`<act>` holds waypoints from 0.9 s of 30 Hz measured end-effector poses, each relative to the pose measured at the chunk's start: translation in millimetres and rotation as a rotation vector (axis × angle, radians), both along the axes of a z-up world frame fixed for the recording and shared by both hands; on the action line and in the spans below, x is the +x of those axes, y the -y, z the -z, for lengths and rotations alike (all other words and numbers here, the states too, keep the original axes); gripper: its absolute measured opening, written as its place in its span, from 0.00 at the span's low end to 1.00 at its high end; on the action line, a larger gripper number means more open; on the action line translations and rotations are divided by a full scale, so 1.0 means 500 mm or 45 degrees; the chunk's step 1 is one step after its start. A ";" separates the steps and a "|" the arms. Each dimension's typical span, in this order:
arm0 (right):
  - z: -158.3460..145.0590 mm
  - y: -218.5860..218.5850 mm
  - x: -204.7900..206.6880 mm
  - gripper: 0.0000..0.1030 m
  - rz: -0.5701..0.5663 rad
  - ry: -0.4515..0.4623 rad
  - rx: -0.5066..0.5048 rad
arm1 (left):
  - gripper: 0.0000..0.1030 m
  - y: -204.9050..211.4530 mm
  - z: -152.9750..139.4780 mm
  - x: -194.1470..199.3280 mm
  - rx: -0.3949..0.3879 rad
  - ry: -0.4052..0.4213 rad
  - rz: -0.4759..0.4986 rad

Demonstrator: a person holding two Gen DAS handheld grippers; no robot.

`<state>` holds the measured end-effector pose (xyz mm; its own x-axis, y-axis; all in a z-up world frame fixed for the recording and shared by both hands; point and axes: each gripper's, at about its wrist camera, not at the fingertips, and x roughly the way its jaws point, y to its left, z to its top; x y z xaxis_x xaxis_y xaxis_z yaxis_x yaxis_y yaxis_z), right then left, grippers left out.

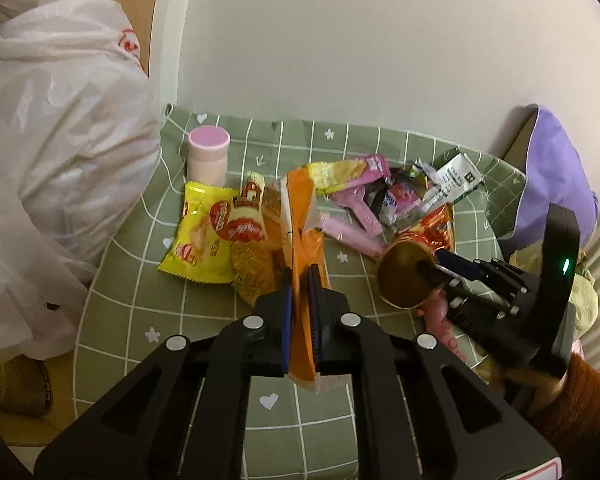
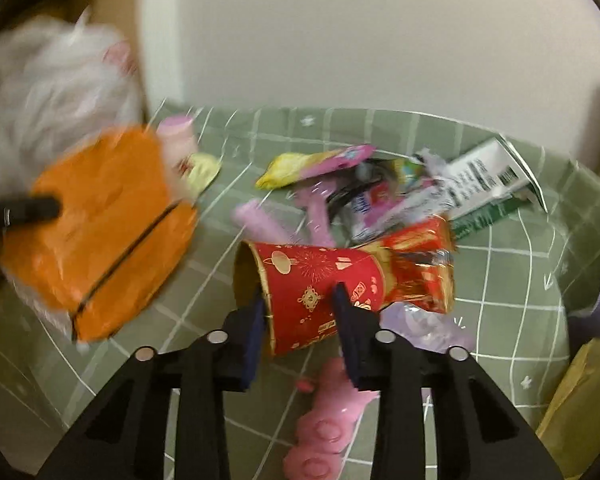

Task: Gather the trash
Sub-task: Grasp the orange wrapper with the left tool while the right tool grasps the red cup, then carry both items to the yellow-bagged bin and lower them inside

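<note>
My left gripper is shut on an orange wrapper, which hangs between its pads above the green checked tablecloth. In the right wrist view the same orange wrapper appears blurred at the left, with a dark finger on it. My right gripper is shut on the wall of a red paper cup lying on its side. One finger is inside the mouth and the other outside. In the left wrist view the cup shows its gold inside, with the right gripper at its rim.
A big white plastic bag bulges at the left. On the cloth lie a pink-lidded jar, a yellow snack packet, several wrappers, a white and green carton and a pink plastic piece. Purple cloth sits at the right.
</note>
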<state>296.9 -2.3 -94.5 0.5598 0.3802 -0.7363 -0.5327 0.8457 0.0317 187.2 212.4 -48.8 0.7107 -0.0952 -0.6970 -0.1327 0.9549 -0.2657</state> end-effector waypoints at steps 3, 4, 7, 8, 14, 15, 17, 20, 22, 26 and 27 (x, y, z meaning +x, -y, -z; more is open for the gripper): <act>-0.018 0.042 0.034 0.12 0.030 -0.017 0.029 | 0.05 0.002 -0.012 0.008 0.003 0.021 -0.004; -0.020 0.052 0.041 0.09 0.040 -0.028 0.046 | 0.05 0.004 -0.016 0.012 0.012 0.026 -0.003; -0.044 0.089 0.054 0.05 0.054 -0.050 0.138 | 0.04 0.011 -0.032 0.019 0.019 0.044 0.010; -0.052 0.092 0.052 0.05 0.048 -0.043 0.150 | 0.04 0.016 -0.042 0.021 0.028 0.059 0.021; -0.129 0.125 0.023 0.05 0.031 0.066 0.173 | 0.03 0.058 -0.120 0.032 0.067 0.183 0.102; -0.144 0.135 0.015 0.05 0.039 0.090 0.174 | 0.03 0.066 -0.133 0.036 0.074 0.203 0.114; -0.183 0.168 -0.004 0.05 0.065 0.151 0.178 | 0.02 0.083 -0.160 0.047 0.065 0.244 0.152; -0.234 0.218 -0.032 0.05 0.111 0.233 0.169 | 0.02 0.112 -0.192 0.070 0.039 0.291 0.218; -0.266 0.265 -0.056 0.05 0.162 0.293 0.152 | 0.02 0.139 -0.213 0.087 0.007 0.323 0.276; -0.317 0.351 -0.090 0.05 0.289 0.379 0.126 | 0.02 0.217 -0.259 0.121 -0.008 0.393 0.415; -0.333 0.378 -0.101 0.05 0.330 0.409 0.110 | 0.02 0.238 -0.274 0.128 -0.012 0.414 0.455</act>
